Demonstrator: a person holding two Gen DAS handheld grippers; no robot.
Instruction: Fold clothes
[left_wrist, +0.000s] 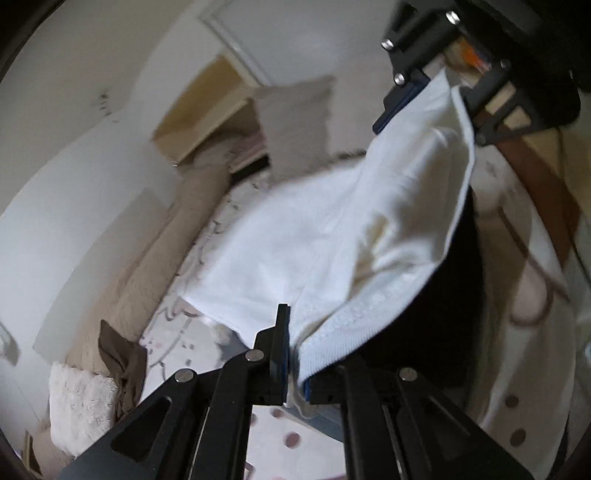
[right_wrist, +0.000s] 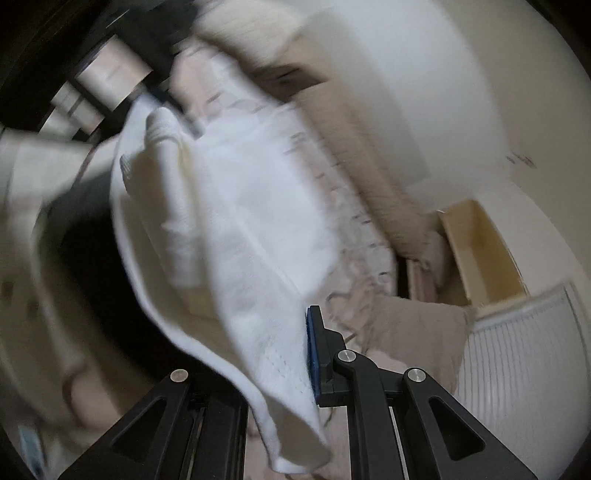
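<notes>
You hold white ribbed-hem knit garment (left_wrist: 332, 240) aloft over patterned bed sheet (left_wrist: 192, 332), stretched between both tools. Left gripper (left_wrist: 291, 354) clamped on hem; right gripper (right_wrist: 295, 354) clamped on other edge. Likely mid-fold or spreading: keep both corners level, cloth taut.

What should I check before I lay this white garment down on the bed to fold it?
1. Left gripper pinching the white garment at its ribbed edge: ok.
2. Right gripper clamped on the other end: ok.
3. Garment lifted off the bed and spanning both grippers: ok.
4. Fabric flat between the grips: not ok, it sags and creases.
5. Landing spot on the bed free: cannot tell, the cloth hides most of it; a brown cloth lies at the bed's edge.
6. Garment's orientation: cannot tell, pictures blurred.
</notes>
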